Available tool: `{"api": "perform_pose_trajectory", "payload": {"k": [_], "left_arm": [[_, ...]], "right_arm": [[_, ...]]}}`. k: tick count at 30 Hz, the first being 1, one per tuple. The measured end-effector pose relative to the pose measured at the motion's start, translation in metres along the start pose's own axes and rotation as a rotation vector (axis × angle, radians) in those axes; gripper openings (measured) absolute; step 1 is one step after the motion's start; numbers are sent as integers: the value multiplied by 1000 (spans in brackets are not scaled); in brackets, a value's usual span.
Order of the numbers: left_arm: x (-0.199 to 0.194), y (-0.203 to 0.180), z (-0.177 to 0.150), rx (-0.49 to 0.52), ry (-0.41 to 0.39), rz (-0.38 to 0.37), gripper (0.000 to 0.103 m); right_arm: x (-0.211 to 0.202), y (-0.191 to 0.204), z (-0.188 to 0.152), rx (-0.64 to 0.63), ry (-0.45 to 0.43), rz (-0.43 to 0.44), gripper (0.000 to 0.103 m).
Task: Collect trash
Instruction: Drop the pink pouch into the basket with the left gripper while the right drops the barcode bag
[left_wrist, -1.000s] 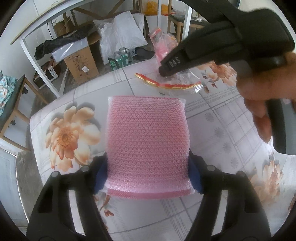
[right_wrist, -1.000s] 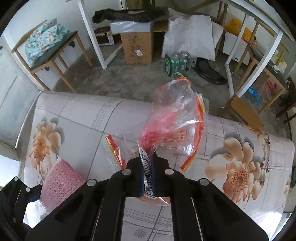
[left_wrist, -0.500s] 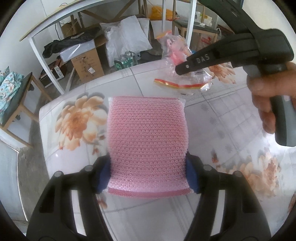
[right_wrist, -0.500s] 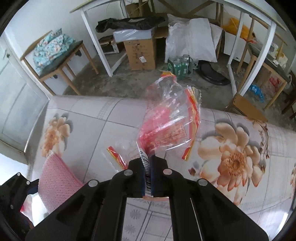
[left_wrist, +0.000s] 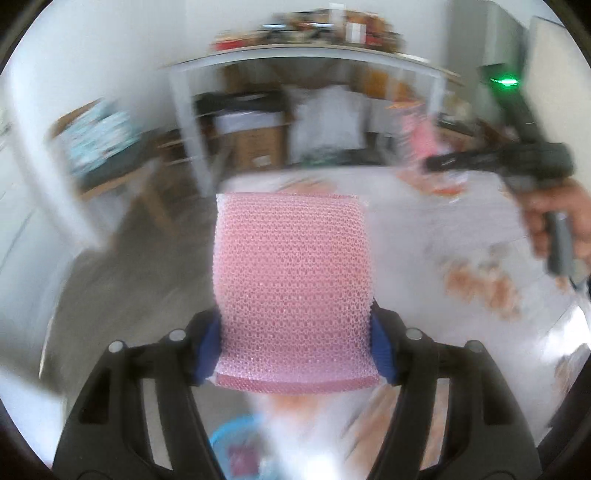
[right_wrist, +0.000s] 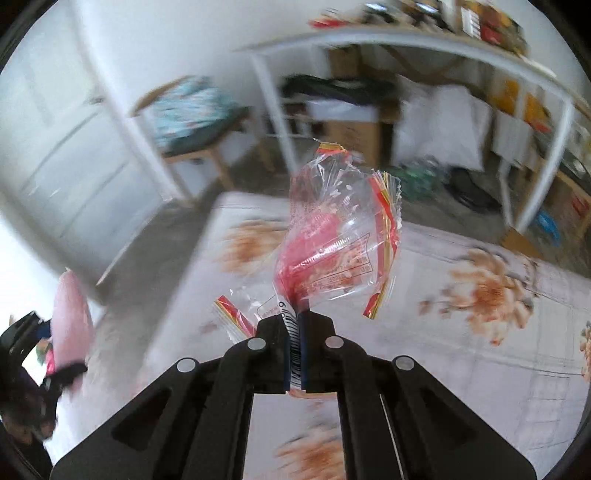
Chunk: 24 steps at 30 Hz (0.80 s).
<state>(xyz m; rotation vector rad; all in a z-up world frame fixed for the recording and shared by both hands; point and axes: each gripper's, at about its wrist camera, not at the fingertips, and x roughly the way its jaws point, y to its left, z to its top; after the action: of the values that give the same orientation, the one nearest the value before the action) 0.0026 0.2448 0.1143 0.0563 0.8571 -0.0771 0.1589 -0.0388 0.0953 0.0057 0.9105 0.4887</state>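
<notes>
My left gripper (left_wrist: 293, 347) is shut on a pink bubble-wrap sheet (left_wrist: 291, 266), its blue pads pressing both side edges. It hangs past the table's left edge, above the floor. My right gripper (right_wrist: 295, 332) is shut on the bottom of a clear plastic wrapper with red print (right_wrist: 332, 240), which stands up above the floral tablecloth (right_wrist: 443, 332). In the left wrist view the right gripper (left_wrist: 436, 162) shows at the upper right, held by a hand (left_wrist: 565, 214). The pink sheet (right_wrist: 70, 317) also shows at the far left of the right wrist view.
A blue round bin rim (left_wrist: 236, 435) shows blurred below the left gripper. Beyond the table are a white shelf frame (right_wrist: 406, 40), a cardboard box (left_wrist: 258, 144), a white sack (left_wrist: 328, 114) and a wooden bench with cloth (right_wrist: 192, 110). The picture is motion-blurred.
Both grippers have risen off the table with their loads and swung toward its left edge. The blue bin has come into the left wrist view.
</notes>
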Motion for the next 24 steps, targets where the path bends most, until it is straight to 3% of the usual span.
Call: {"api": "perform_pose_trajectory", "payload": {"k": [2, 5, 7, 10, 15, 18, 21, 24], "left_arm": [[-20, 39, -49, -73, 51, 76, 63], [-20, 88, -135, -213, 175, 122, 63], [-9, 97, -175, -264, 230, 113, 63], [38, 88, -243, -313, 344, 60, 63], [114, 80, -303, -385, 457, 35, 67], [142, 84, -323, -440, 493, 11, 76], [139, 89, -328, -497, 464, -8, 95], [124, 96, -336, -534, 450, -48, 95]], "right_arm": [[-10, 44, -12, -54, -5, 64, 3], [-12, 104, -29, -116, 13, 146, 3], [-9, 148, -46, -155, 38, 202, 3], [1, 199, -75, -209, 86, 241, 3], [18, 258, -117, -279, 170, 261, 3], [26, 284, -136, -310, 212, 274, 3], [31, 304, -147, -341, 236, 275, 3], [42, 318, -158, -368, 263, 271, 3]]}}
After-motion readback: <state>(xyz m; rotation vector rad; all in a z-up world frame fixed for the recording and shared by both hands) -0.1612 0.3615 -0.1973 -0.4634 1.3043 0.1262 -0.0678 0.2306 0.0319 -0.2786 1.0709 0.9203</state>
